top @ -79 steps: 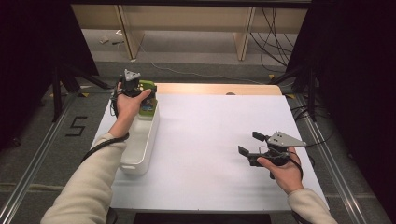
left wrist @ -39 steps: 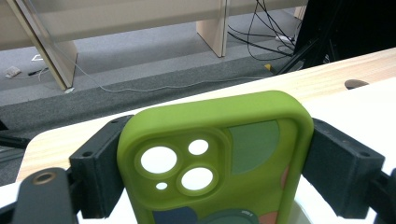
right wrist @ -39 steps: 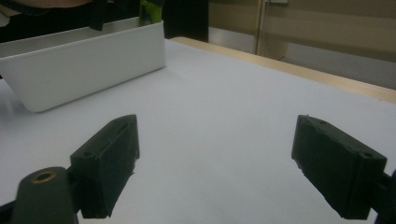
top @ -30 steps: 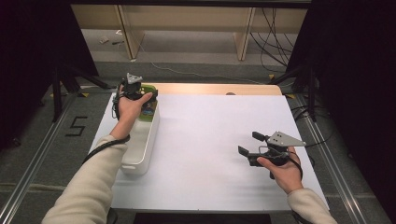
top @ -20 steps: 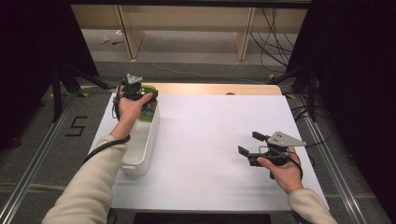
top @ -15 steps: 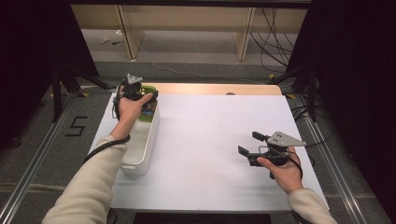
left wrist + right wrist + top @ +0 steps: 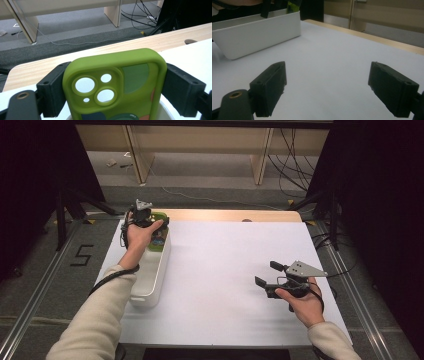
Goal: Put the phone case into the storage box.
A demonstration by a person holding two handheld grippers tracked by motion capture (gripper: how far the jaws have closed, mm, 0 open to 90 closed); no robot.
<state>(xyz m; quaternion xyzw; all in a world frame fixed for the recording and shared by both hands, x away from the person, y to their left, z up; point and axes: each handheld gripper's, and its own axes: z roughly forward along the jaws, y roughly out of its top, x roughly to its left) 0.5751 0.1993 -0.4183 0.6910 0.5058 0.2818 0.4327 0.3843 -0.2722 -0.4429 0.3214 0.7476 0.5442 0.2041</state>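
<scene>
Two grippers | left gripper (image 7: pixel 113 100): clamps green phone case (image 7: pixel 115 87) over white bin (image 7: pixel 152 270), 10 o'clock | right gripper (image 7: pixel 334 90): jaws wide, empty, above tabletop (image 7: pixel 225 270), 4 o'clock

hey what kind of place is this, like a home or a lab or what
Most likely a lab or recording workspace. A white table stands between black side panels, loose cables lie across the grey floor, and a taped number five marks the floor.

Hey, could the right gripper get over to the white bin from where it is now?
Probably yes: the right gripper is open, and only bare table lies between it and the white bin.
</scene>
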